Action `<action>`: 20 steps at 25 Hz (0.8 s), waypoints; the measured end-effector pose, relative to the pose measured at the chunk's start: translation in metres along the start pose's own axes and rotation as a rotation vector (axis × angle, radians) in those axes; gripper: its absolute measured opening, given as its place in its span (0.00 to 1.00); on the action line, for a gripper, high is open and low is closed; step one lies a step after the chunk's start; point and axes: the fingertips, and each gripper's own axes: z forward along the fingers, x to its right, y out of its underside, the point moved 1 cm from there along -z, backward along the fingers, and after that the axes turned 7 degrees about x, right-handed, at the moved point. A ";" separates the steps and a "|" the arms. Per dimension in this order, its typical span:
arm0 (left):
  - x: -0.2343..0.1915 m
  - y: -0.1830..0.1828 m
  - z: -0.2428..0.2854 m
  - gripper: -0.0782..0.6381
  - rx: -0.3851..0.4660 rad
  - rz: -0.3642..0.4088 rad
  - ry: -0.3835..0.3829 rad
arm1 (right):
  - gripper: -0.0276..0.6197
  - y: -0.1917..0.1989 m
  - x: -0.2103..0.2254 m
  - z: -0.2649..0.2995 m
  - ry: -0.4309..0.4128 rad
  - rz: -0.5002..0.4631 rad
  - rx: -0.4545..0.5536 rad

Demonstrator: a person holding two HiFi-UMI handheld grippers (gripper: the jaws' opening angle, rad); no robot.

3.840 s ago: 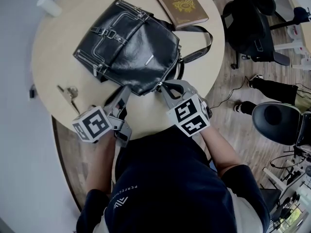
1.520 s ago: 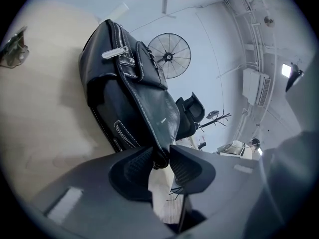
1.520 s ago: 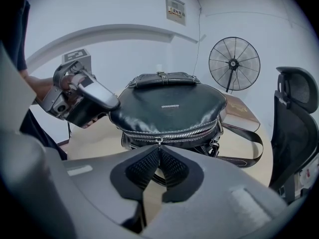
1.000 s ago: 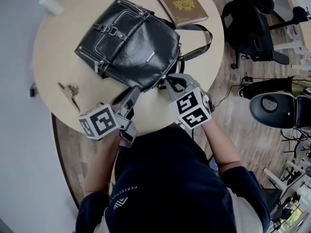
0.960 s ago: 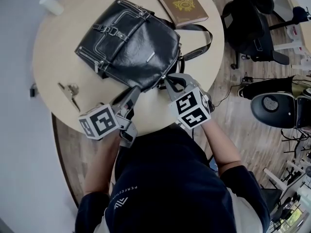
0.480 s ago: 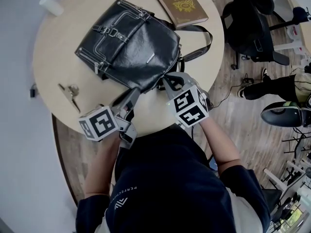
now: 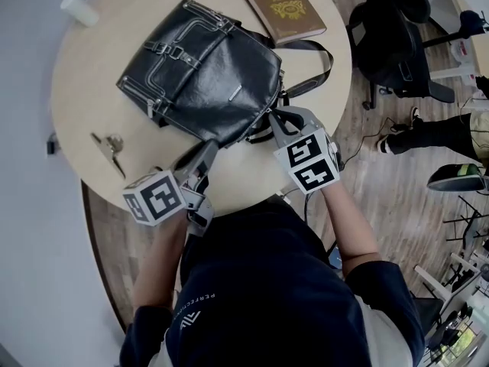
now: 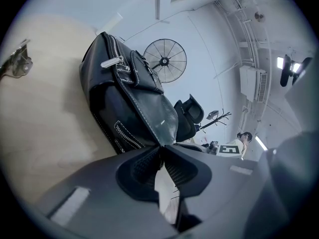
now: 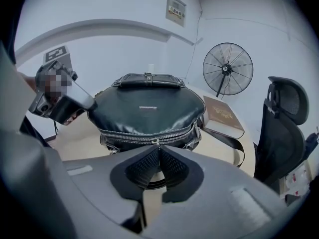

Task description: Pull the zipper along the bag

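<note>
Black leather, the bag (image 7: 202, 67) lies flat on the round wooden table (image 7: 84, 75), its zipper (image 9: 129, 136) running along the edge nearest the person. The zipper pull (image 9: 155, 142) sits roughly midway along that row of teeth, so I judge the pull about half done, with a stretch of zipper on either side of it; which side is the closed one I cannot tell. The right gripper (image 7: 273, 117) has its jaws clenched at the pull, tips meeting right under the slider, apparently pinching the tab. The left gripper (image 7: 212, 145) is clamped on the bag's near corner, bracing it. Further out, the strap (image 7: 317, 75) loops toward a brown book (image 7: 284, 8), and keys (image 7: 109, 145) lie apart on the left.
</note>
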 end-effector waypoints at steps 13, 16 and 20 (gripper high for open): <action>-0.001 -0.002 -0.001 0.18 -0.001 0.013 0.006 | 0.07 -0.005 0.048 0.009 0.083 -0.023 -0.014; -0.001 -0.003 -0.001 0.18 -0.002 0.013 0.004 | 0.07 -0.007 0.054 0.012 0.089 -0.037 -0.019; 0.000 -0.002 -0.001 0.18 -0.002 0.011 0.009 | 0.07 -0.009 0.061 0.015 0.094 -0.047 -0.020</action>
